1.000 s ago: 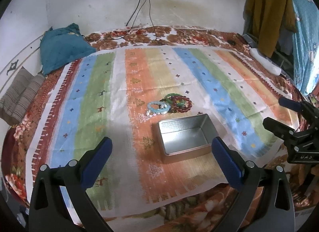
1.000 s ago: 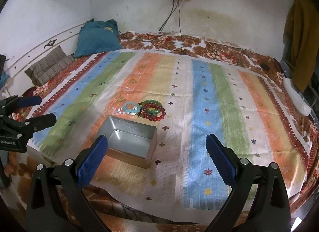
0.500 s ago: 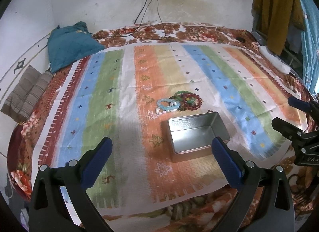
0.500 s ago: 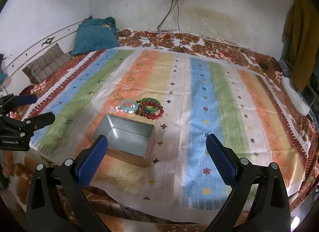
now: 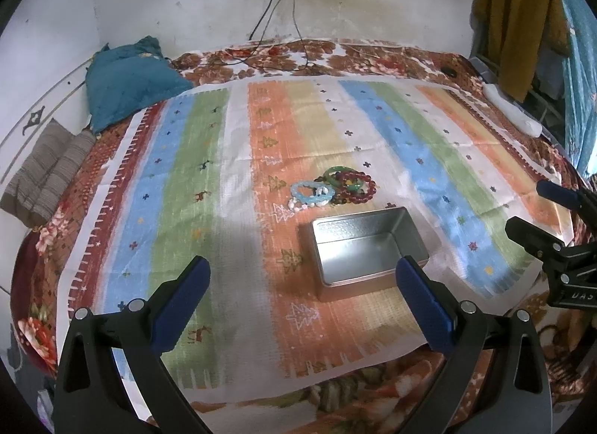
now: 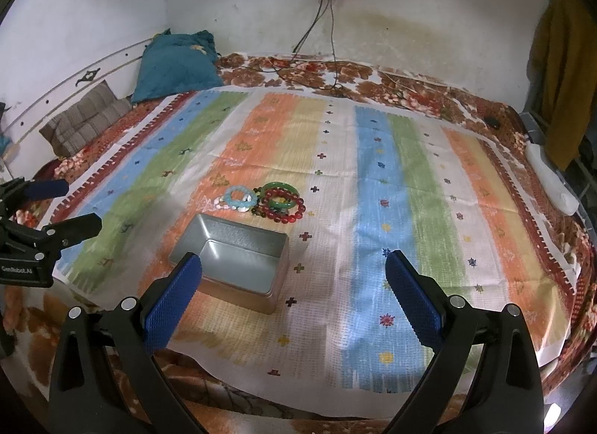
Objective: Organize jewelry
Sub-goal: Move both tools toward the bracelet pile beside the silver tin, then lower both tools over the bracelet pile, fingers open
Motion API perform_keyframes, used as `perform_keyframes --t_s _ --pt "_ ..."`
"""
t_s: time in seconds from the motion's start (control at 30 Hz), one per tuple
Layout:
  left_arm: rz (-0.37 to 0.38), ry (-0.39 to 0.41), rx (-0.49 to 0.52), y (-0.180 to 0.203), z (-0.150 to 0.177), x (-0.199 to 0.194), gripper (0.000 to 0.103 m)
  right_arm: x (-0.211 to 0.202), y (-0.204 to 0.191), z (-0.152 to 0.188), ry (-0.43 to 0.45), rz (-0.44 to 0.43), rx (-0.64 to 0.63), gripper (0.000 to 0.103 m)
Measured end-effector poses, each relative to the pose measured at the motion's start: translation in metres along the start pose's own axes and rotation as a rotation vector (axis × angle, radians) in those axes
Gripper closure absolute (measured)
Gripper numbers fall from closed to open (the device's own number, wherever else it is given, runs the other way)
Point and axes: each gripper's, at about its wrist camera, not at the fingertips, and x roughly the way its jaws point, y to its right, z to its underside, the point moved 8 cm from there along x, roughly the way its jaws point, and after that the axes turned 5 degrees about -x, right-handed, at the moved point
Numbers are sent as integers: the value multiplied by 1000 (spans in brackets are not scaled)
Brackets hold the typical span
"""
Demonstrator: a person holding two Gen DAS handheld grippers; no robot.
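An open, empty metal tin [image 5: 367,251] sits on the striped cloth; it also shows in the right wrist view [image 6: 235,258]. Just behind it lies a cluster of bracelets: a light blue one [image 5: 309,191] [image 6: 240,198], a green bangle [image 5: 341,178] [image 6: 280,197], a dark red beaded one [image 5: 360,188] [image 6: 283,210] and a string of white beads [image 5: 298,206]. My left gripper [image 5: 302,296] is open and empty, above the cloth's near edge. My right gripper [image 6: 294,296] is open and empty, to the right of the tin.
The striped cloth [image 5: 186,173] covers a floral bedspread [image 6: 373,76]. A teal pillow [image 5: 127,79] and a folded grey striped cloth [image 5: 48,173] lie at the left. Cables [image 6: 324,42] hang from a wall socket. Clothes [image 5: 518,16] hang at the right.
Both grippers have pulled back and risen a little, so the tin and bracelets sit further up in the views. Both stay open and empty.
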Motion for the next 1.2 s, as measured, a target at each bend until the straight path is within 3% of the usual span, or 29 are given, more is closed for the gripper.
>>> perform_keyframes --t_s 0.3,0.4,0.9,1.2 --pt "-62 -21 10 1 0 10 5 4 2 -3 -3 -3 14 4" --pt "-48 -26 0 2 -1 12 5 4 6 -8 20 9 31 4" --pt "-15 -74 -74 -5 -15 44 5 36 11 -11 -63 -12 57 4" --pt "-41 -102 -72 -10 -22 65 5 58 18 -14 -119 -24 85 4"
